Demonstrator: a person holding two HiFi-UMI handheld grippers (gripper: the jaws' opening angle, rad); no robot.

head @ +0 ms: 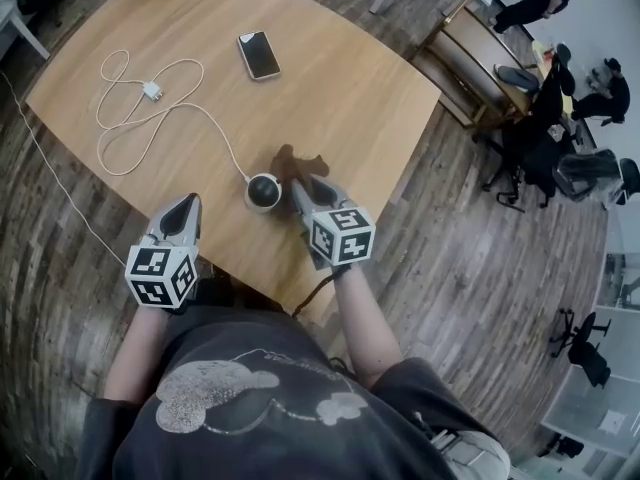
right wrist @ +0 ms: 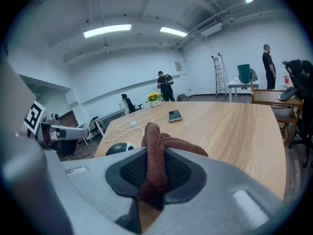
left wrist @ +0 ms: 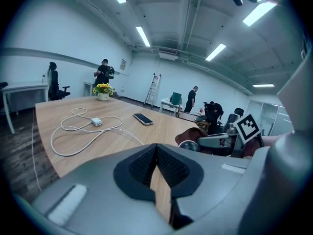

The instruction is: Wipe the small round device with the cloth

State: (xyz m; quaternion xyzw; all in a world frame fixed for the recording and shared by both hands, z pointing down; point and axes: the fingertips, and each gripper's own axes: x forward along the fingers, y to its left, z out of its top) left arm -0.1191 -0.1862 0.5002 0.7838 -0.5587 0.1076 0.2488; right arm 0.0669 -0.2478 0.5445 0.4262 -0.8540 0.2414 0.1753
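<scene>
The right gripper [head: 303, 194] pinches the cloth [head: 293, 162] in its fingers, just beside the device [head: 263, 191] at the counter's [head: 350, 88] near edge. The left gripper [head: 187, 208] hangs apart, fingers together, empty. Cloth's in hand, and the wiping itself looks yet to come.

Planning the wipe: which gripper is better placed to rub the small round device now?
Right. The right gripper holds the brown cloth, beside the device; the left gripper is shut on nothing, farther off.
</scene>
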